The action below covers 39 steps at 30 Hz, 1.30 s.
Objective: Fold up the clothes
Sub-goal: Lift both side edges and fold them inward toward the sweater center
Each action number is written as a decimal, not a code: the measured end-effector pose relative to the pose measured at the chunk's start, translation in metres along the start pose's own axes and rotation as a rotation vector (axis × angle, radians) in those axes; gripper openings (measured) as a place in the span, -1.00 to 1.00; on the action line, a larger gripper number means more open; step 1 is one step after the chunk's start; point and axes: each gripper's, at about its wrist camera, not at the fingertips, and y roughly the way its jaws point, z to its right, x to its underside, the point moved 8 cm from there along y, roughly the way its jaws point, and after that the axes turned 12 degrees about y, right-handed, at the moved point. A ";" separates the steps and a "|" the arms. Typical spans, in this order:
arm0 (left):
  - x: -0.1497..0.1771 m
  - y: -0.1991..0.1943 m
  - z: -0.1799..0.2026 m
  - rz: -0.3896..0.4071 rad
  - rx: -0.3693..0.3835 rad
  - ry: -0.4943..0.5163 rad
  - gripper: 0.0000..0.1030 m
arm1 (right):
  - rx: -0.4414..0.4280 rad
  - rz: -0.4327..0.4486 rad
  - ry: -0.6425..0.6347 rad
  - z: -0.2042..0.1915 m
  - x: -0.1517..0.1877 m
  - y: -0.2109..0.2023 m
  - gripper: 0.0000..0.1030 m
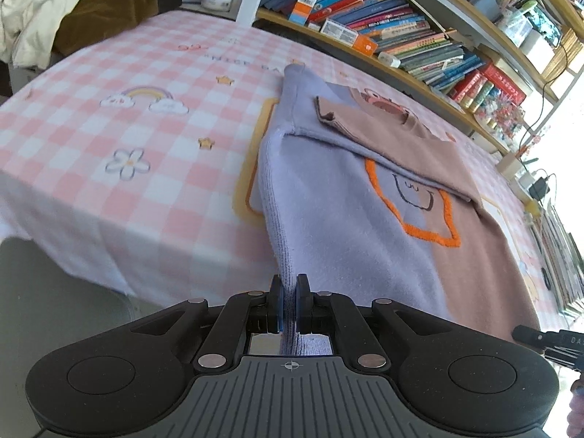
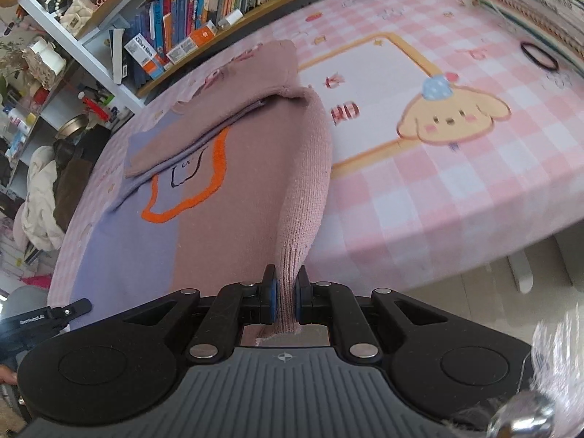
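Note:
A two-tone sweater [image 1: 350, 226], lilac on one half and dusty pink on the other, with an orange-outlined patch on its chest, lies on the pink checked tablecloth [image 1: 120, 146]. Both sleeves are folded across its upper part. My left gripper [image 1: 290, 301] is shut on the ribbed lilac hem corner and lifts it off the cloth. My right gripper [image 2: 285, 299] is shut on the ribbed pink hem corner of the sweater [image 2: 233, 168], also raised. The right gripper's black body shows at the left wrist view's right edge.
Bookshelves [image 1: 419, 25] packed with books run along the table's far side. A heap of cream and brown clothes [image 1: 54, 11] lies at the far left end. A black hair tie [image 2: 539, 56] rests on the tablecloth [image 2: 456, 197] to the right. The table's near edge drops off below both grippers.

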 end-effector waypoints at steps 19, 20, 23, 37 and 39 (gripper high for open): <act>-0.126 -0.022 0.005 0.289 0.142 -0.111 -0.91 | -0.275 0.194 0.028 -0.076 -0.115 -0.037 -0.84; -0.135 -0.015 0.004 0.290 0.144 -0.109 -0.91 | -0.269 0.206 0.031 -0.080 -0.124 -0.033 -0.84; -0.159 0.002 0.001 0.296 0.152 -0.102 -0.91 | -0.262 0.225 0.033 -0.090 -0.147 -0.020 -0.84; -0.220 0.101 -0.016 0.164 0.114 -0.049 -0.91 | -0.110 0.194 0.092 -0.097 -0.229 0.086 -0.83; -0.218 0.114 -0.022 0.131 0.100 -0.044 -0.89 | -0.075 0.178 0.100 -0.093 -0.231 0.103 -0.83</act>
